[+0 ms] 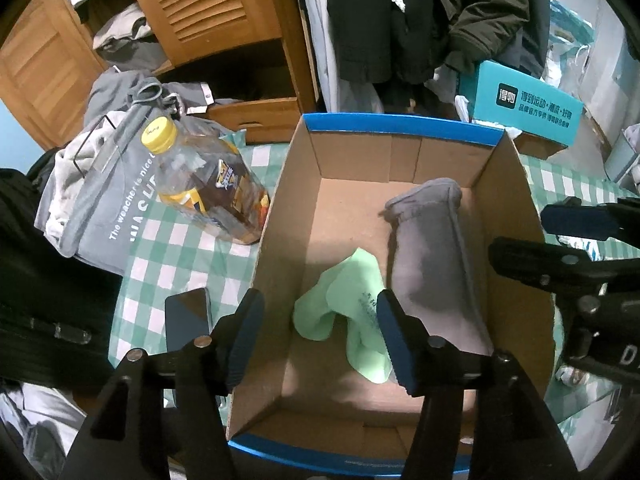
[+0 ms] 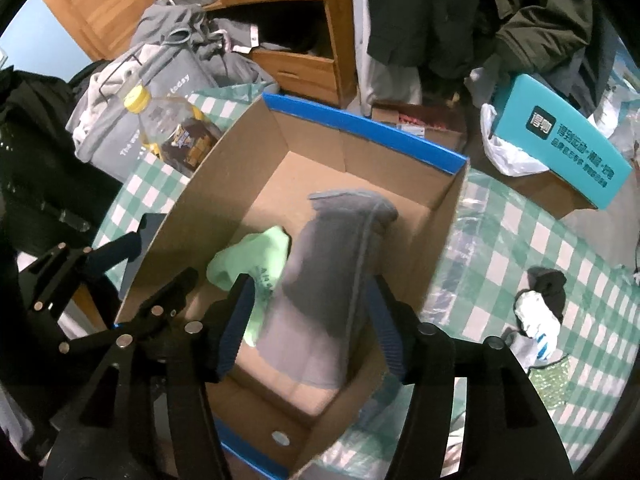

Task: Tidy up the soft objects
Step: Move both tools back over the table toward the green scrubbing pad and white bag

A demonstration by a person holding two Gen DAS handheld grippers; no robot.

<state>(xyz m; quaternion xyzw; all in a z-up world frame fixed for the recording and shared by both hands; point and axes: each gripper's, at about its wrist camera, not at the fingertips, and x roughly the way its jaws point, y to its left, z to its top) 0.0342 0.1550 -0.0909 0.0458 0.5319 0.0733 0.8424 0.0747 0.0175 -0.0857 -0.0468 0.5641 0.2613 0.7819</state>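
Observation:
An open cardboard box [image 1: 400, 160] with blue rims stands on a green checked cloth; it also shows in the right wrist view [image 2: 360, 168]. Inside lie a grey sock [image 1: 432, 256] and a light green cloth [image 1: 348, 304]. My left gripper [image 1: 320, 340] is open and empty above the box's near edge, over the green cloth. My right gripper [image 2: 312, 324] is open with the grey sock [image 2: 332, 280] lying loose between its fingers, next to the green cloth [image 2: 248, 264]. A black and white sock [image 2: 540, 308] lies on the cloth right of the box.
A tea bottle [image 1: 208, 188] with a yellow cap lies left of the box beside a grey garment [image 1: 100, 208]. A dark phone [image 1: 188, 320] lies near the box's left side. A teal box [image 1: 524, 104] sits back right. A wooden wardrobe [image 1: 208, 20] and hanging clothes stand behind.

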